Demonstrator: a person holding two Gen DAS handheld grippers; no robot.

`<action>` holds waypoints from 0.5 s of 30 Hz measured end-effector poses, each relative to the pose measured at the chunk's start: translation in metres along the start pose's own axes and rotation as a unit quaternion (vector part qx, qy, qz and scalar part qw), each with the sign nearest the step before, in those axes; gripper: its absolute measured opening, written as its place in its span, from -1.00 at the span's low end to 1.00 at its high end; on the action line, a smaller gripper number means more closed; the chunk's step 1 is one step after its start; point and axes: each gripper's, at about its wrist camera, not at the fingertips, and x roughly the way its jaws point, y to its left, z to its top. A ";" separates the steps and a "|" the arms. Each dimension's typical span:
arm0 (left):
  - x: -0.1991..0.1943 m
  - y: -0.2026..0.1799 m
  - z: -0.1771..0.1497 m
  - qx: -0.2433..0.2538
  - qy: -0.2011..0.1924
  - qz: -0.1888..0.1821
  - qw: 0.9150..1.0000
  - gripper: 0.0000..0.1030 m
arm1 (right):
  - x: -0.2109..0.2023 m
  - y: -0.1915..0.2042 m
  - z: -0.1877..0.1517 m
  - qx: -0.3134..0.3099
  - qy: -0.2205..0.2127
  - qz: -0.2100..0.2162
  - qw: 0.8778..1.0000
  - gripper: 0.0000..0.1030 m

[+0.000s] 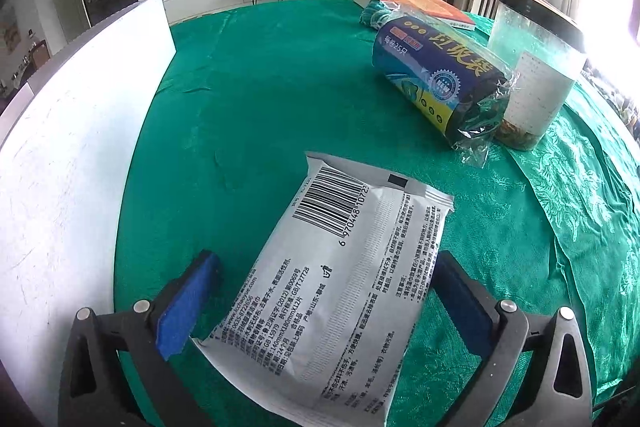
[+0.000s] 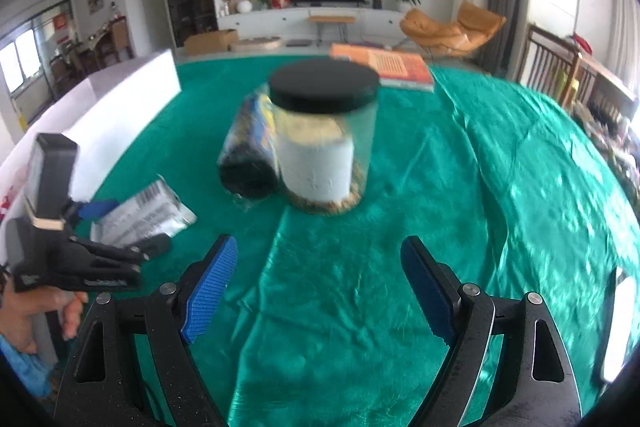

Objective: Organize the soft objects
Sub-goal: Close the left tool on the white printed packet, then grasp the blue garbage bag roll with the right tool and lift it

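Note:
A grey soft packet with a barcode point(image 1: 344, 283) lies on the green tablecloth point(image 1: 260, 99) between the fingers of my left gripper point(image 1: 324, 303), which is open around it, pads apart from its sides. A dark blue roll of rubbish bags point(image 1: 436, 75) lies on its side beyond it. In the right wrist view my right gripper point(image 2: 320, 287) is open and empty above the cloth, facing the roll point(image 2: 250, 147) and the packet point(image 2: 144, 213) at the left, where the left gripper point(image 2: 96, 227) also shows.
A clear jar with a black lid point(image 2: 324, 143) stands against the roll; it also shows in the left wrist view point(image 1: 536, 67). An orange book point(image 2: 384, 65) lies at the table's far edge. A white box point(image 1: 68, 147) runs along the left side.

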 end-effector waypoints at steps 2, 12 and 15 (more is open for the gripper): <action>0.000 0.000 0.000 0.000 0.000 0.000 1.000 1.00 | -0.009 0.017 0.032 -0.037 -0.015 0.011 0.999 0.67; 0.000 0.000 0.000 0.000 0.000 0.000 1.000 1.00 | 0.114 0.117 0.168 -0.148 0.164 0.050 0.974 0.62; 0.000 0.000 0.000 0.000 0.000 0.000 1.000 1.00 | 0.166 0.123 0.167 -0.163 0.252 0.019 0.954 0.62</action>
